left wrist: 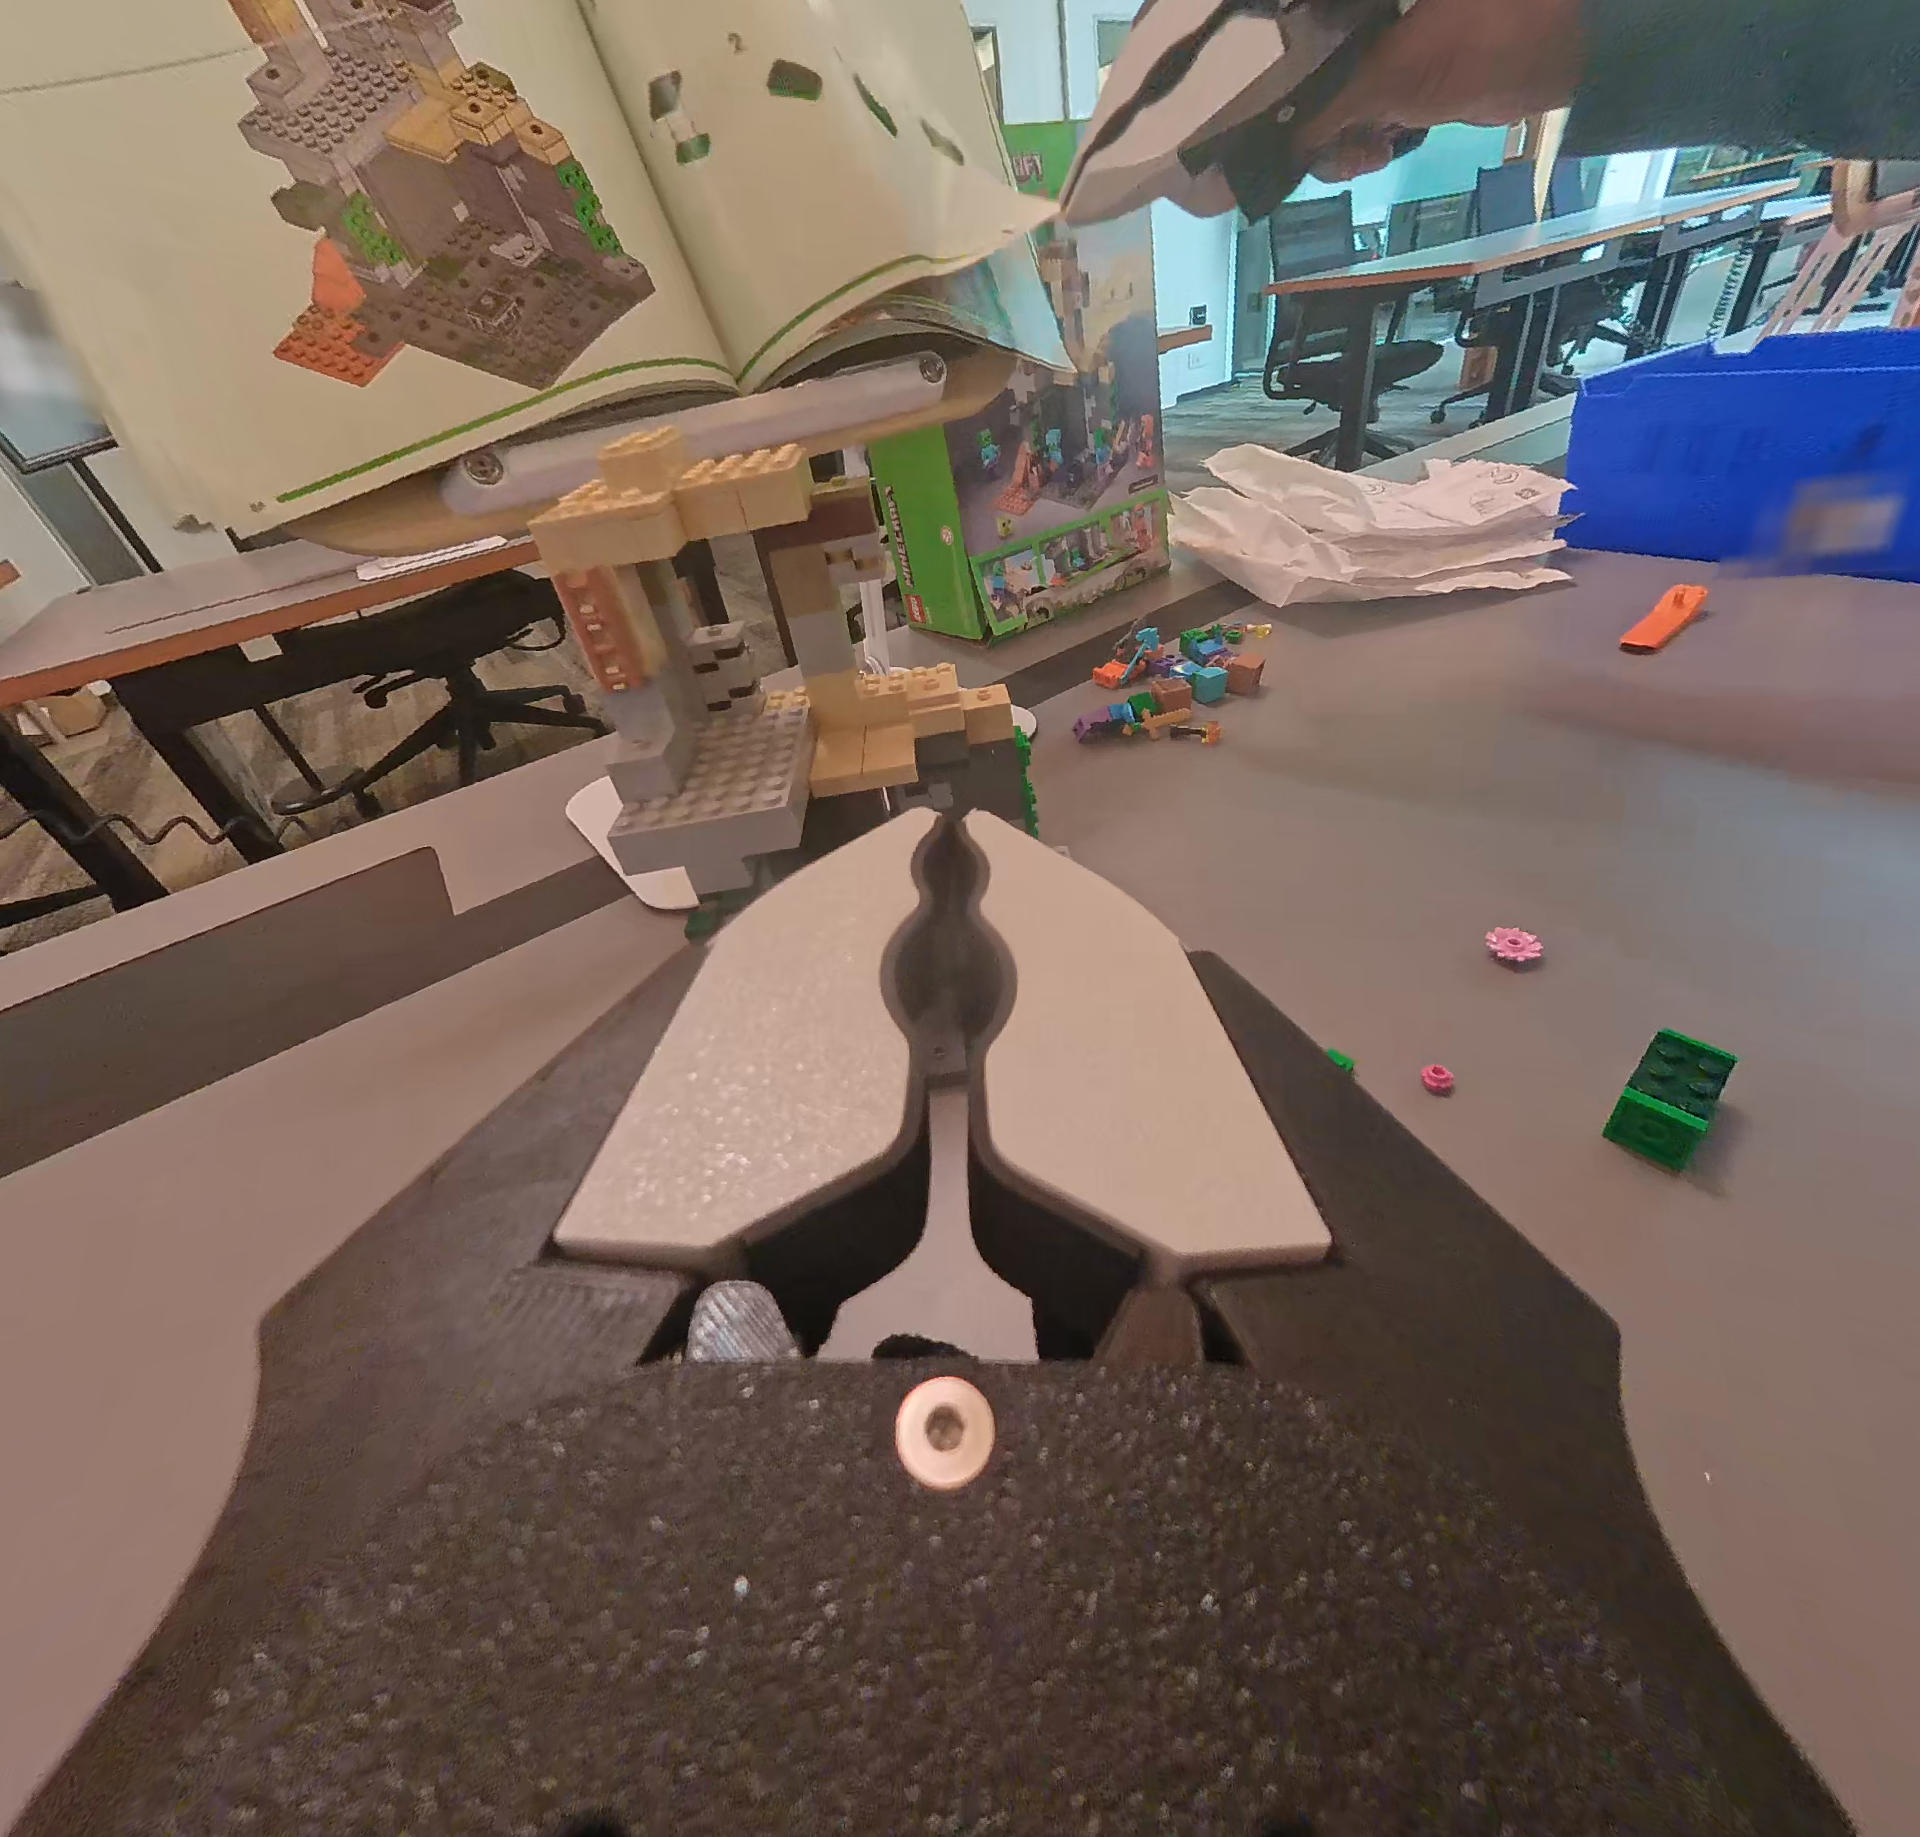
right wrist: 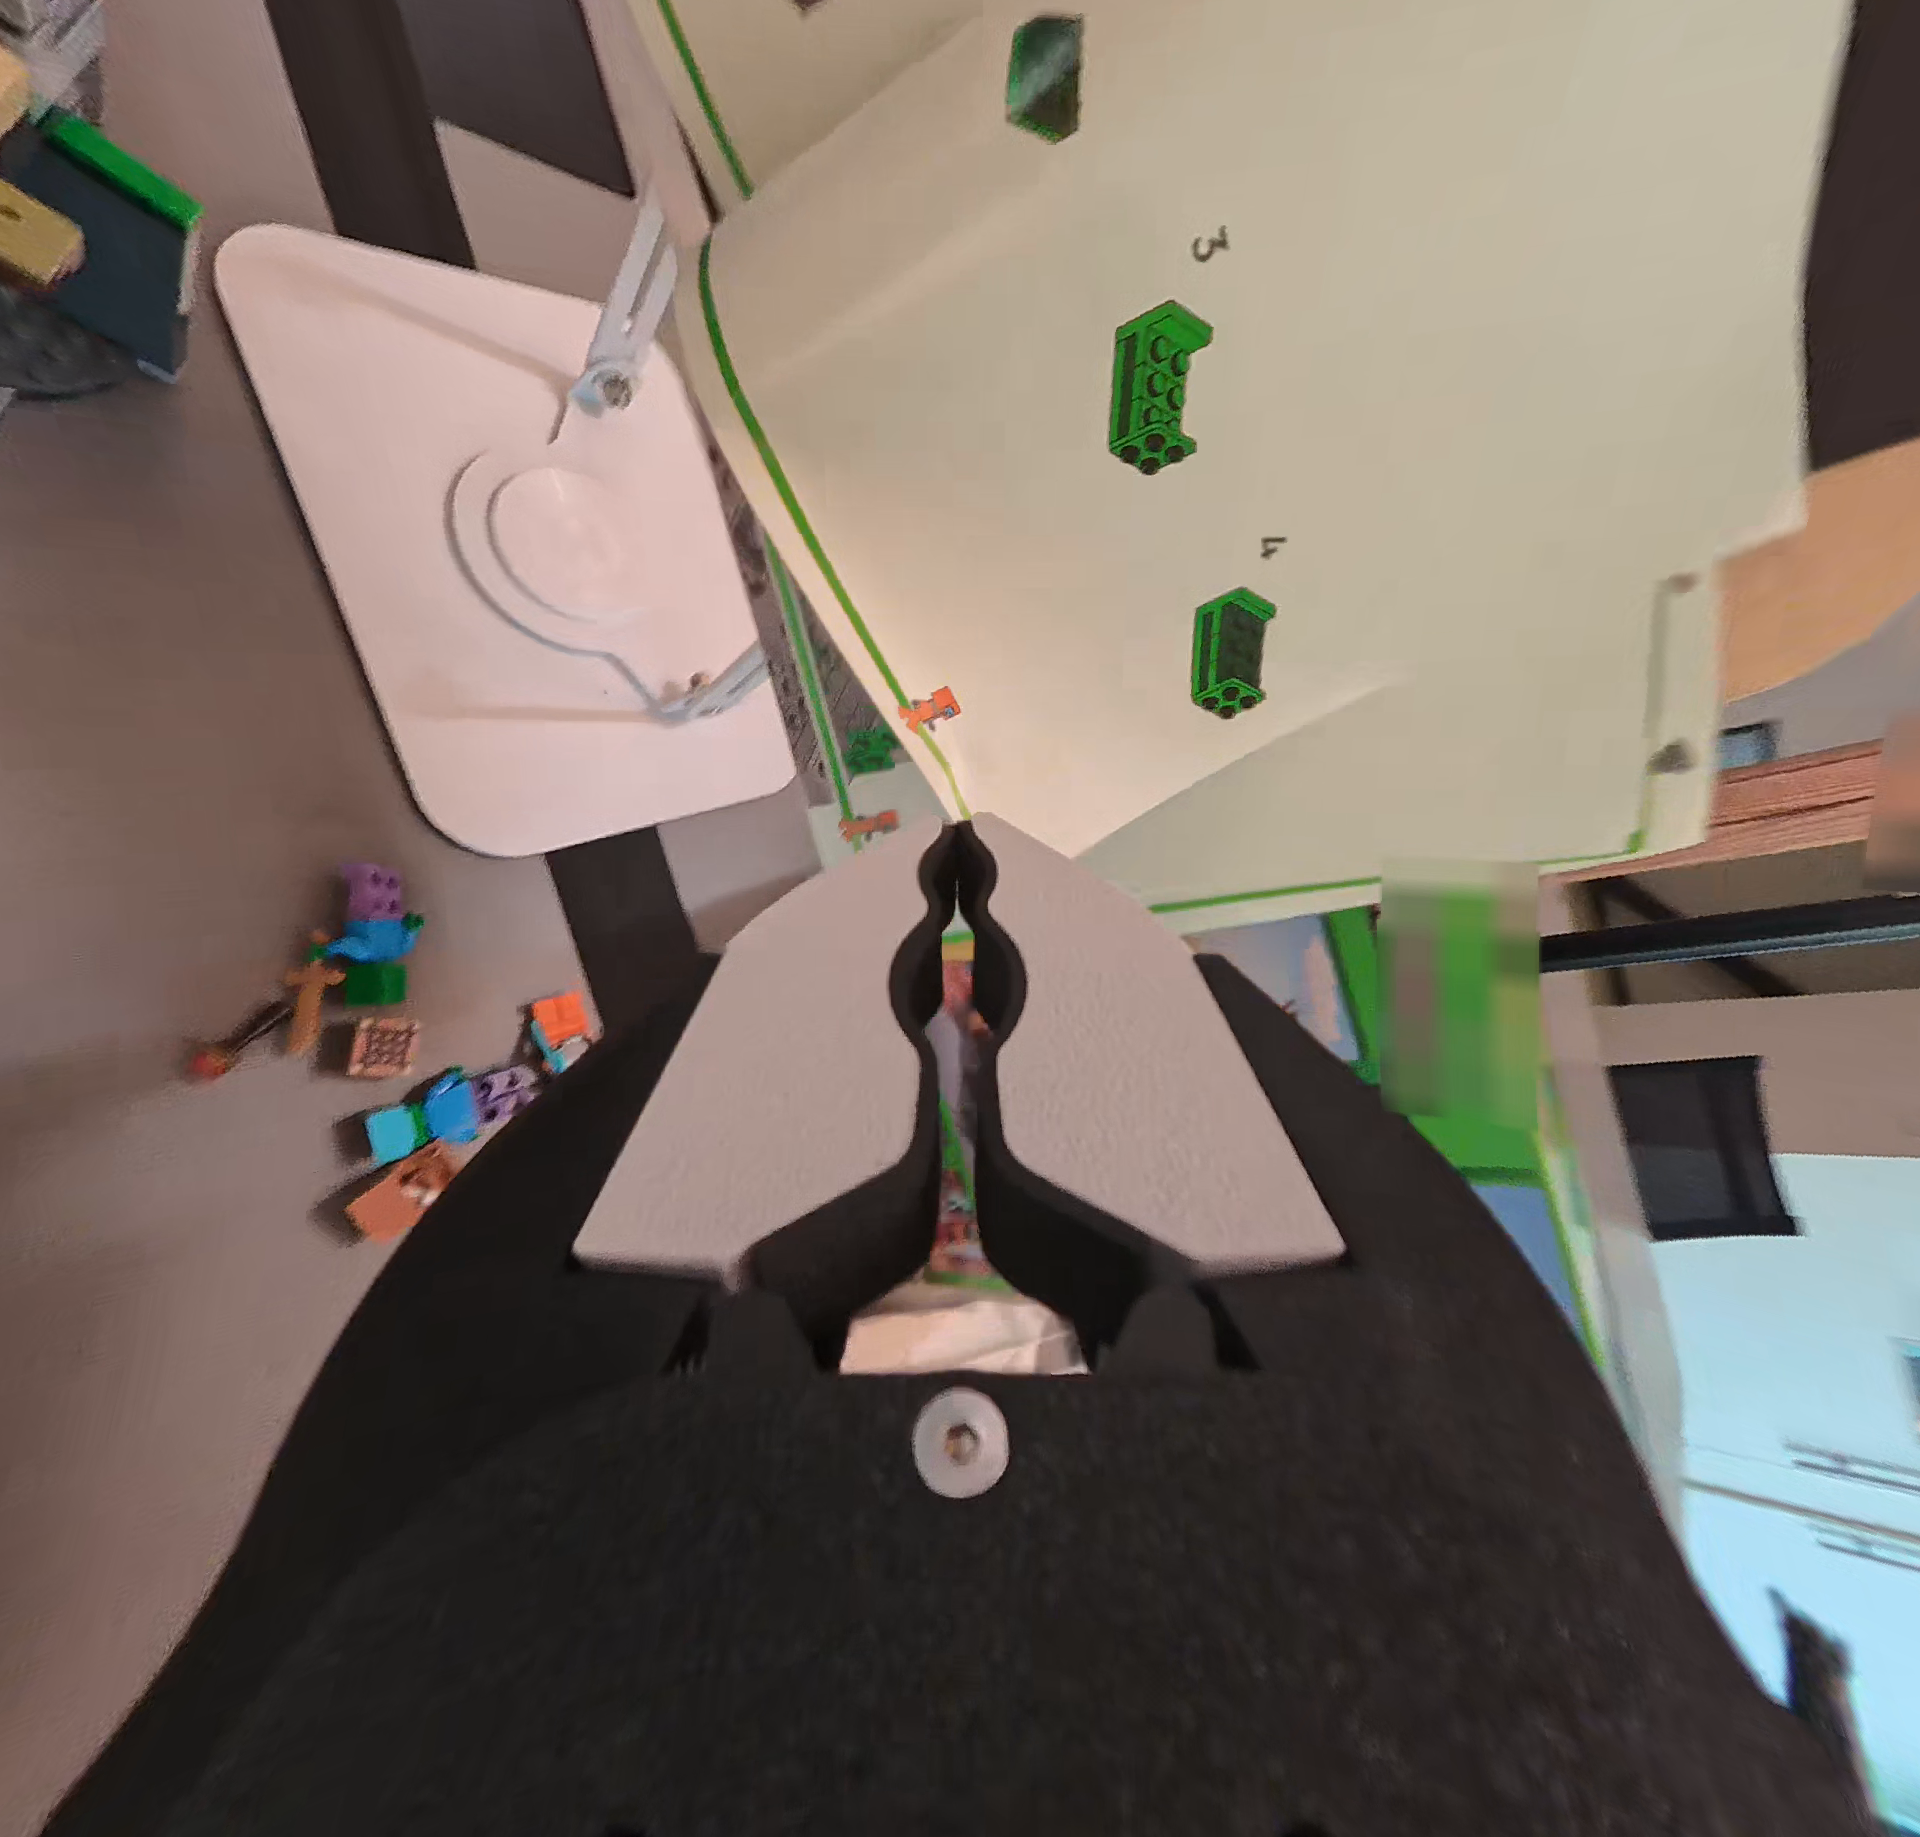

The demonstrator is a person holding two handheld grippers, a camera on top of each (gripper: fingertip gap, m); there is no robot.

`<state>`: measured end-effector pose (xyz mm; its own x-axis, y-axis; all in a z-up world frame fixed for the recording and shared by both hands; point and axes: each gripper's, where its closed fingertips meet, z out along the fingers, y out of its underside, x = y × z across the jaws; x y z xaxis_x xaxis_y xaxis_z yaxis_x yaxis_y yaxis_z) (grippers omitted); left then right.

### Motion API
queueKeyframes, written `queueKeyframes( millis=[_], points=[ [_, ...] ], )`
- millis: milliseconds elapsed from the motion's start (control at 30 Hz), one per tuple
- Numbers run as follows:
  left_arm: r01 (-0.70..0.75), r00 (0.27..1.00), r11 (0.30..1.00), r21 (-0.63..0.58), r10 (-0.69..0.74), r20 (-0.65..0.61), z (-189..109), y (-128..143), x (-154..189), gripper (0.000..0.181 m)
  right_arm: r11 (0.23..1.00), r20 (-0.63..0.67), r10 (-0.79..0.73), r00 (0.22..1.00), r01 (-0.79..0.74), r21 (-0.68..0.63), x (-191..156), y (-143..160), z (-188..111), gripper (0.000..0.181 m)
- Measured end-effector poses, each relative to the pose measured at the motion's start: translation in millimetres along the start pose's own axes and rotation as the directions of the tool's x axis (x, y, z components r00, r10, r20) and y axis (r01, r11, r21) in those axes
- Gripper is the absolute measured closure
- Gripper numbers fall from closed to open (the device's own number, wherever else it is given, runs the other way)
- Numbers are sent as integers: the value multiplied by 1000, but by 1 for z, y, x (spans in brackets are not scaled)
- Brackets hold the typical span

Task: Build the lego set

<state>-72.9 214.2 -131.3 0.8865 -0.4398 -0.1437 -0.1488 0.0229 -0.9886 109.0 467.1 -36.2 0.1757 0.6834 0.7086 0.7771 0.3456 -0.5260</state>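
Note:
A tall build of tan and grey bricks (left wrist: 727, 665) stands on the grey table right in front of my left gripper (left wrist: 948, 823). That gripper is shut, with its tips at the dark grey bricks on the build's near edge; I cannot tell if it pinches them. An open instruction booklet (left wrist: 416, 177) rests on a stand above the build. My right gripper (right wrist: 958, 827) is shut on the edge of a booklet page (right wrist: 1247, 385) and holds it lifted. It also shows in the left wrist view (left wrist: 1070, 198), up high at the page's right edge. Two green bricks (left wrist: 1673, 1096) lie to the right.
Two pink flower pieces (left wrist: 1514, 946) lie near the green bricks. A pile of small figures and pieces (left wrist: 1174, 686), the set's box (left wrist: 1029, 509), crumpled paper bags (left wrist: 1382, 520), an orange separator tool (left wrist: 1662, 618) and a blue bin (left wrist: 1756, 457) sit farther back. The stand's white base (right wrist: 499, 540) rests on the table.

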Motion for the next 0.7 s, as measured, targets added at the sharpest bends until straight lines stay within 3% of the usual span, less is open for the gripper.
queueKeyframes(
  millis=[33, 200, 500, 633, 700],
  points=[
    [-1, 1000, 1000, 1, 1, -1, 0, 0, 0, 181, 1000, -35, -19, 999, 19, 20, 1, -5, -2, 181],
    [-8, 1000, 1000, -1, 8, -8, 1, 0, 3, 181, 989, -151, -24, 988, 45, 138, -5, -33, 2, 181],
    [-6, 1000, 1000, 1, 6, 16, 1, -1, -4, 181, 957, -207, -18, 978, 77, 280, -16, -93, 11, 181],
    [-13, 998, 1000, 15, 12, 66, 11, -20, -27, 181, 944, -212, -7, 977, 77, 321, -24, -114, 15, 181],
    [-56, 994, 998, 18, 54, 94, 19, -33, -40, 172, 939, -209, 3, 978, 69, 337, -27, -122, 18, 181]
  ],
)
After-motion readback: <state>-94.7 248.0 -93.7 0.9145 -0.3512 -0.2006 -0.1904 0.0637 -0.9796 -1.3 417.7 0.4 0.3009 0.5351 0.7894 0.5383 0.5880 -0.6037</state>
